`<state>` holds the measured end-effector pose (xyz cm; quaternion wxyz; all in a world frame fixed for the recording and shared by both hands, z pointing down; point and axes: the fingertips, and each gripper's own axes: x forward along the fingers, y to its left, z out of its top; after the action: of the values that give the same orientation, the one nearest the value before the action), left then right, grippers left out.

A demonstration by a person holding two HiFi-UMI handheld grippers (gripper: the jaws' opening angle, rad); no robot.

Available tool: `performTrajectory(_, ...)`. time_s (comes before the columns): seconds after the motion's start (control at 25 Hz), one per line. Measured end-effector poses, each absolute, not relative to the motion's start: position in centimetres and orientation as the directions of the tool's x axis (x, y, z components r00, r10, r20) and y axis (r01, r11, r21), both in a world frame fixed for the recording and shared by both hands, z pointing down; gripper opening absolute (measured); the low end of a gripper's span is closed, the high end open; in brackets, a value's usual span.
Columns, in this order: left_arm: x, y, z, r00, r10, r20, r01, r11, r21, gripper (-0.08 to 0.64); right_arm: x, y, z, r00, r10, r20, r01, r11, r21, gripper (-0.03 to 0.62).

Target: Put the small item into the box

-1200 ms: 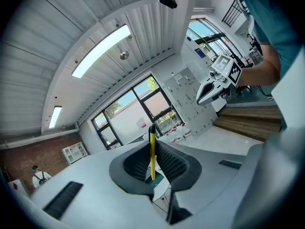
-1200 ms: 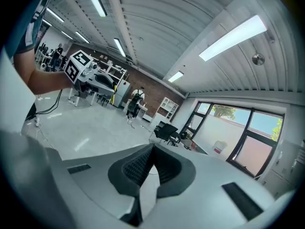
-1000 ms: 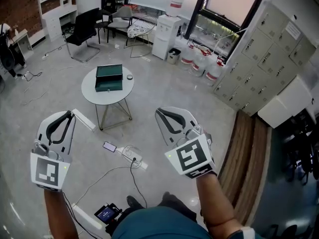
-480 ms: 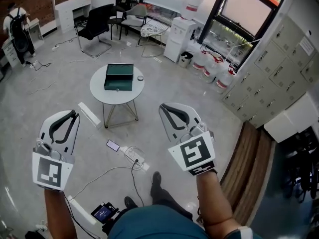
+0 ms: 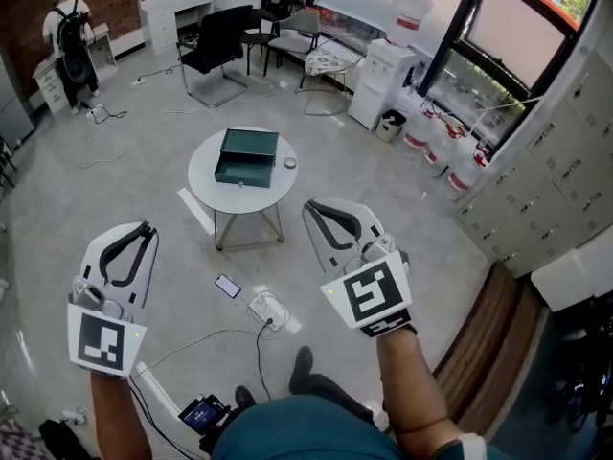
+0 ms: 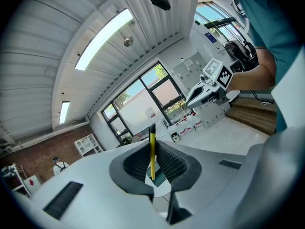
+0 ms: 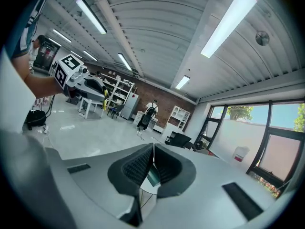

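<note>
Firmly, left tool (image 5: pixel 146 228) clamps a yellow strip (image 6: pixel 152 151).

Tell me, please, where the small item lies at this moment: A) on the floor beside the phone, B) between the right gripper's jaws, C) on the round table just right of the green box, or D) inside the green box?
C: the head view shows the small item resting on the white top of the round table, just beside the right edge of the green box, not inside it.
</note>
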<state>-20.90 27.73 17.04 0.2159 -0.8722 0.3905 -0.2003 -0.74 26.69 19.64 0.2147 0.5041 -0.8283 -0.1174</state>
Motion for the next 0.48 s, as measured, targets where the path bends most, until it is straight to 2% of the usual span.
performTrajectory(0.48, -11.3, 21.1, 17.0, 0.536, -0.819, 0.205, -0.614, -0.546, -0.570, 0.052, 7.7, 18.0, 20.3, -0.511, -0.830, 0.222, -0.736, 0.556, 0.386, 0.037)
